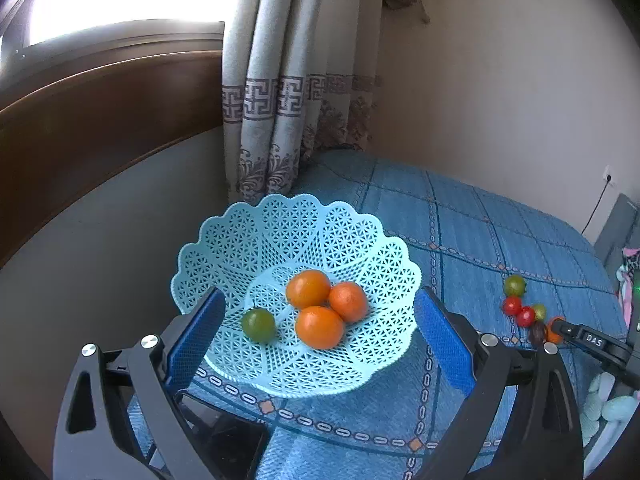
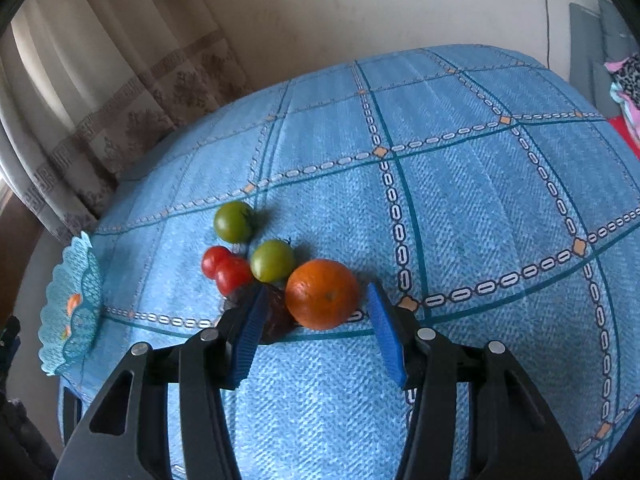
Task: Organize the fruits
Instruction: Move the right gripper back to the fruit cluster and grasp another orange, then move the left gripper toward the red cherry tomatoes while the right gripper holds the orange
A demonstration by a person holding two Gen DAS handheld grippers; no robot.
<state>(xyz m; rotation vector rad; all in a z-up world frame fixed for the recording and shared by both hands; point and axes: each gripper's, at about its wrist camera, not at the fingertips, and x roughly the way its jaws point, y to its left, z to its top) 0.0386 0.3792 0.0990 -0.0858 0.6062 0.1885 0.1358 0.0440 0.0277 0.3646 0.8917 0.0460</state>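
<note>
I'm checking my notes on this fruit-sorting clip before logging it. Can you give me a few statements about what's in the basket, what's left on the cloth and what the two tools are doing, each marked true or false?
1. The light blue basket holds three oranges and one green tomato. True.
2. The right tool is shut on a red tomato. False: it is open, its pads on either side of the orange on the cloth.
3. Two green tomatoes lie loose on the blue cloth. True.
4. The left tool grips the basket's rim. False: it is open, holding nothing.
5. The basket sits on bare wood. False: it sits on the blue cloth.
</note>
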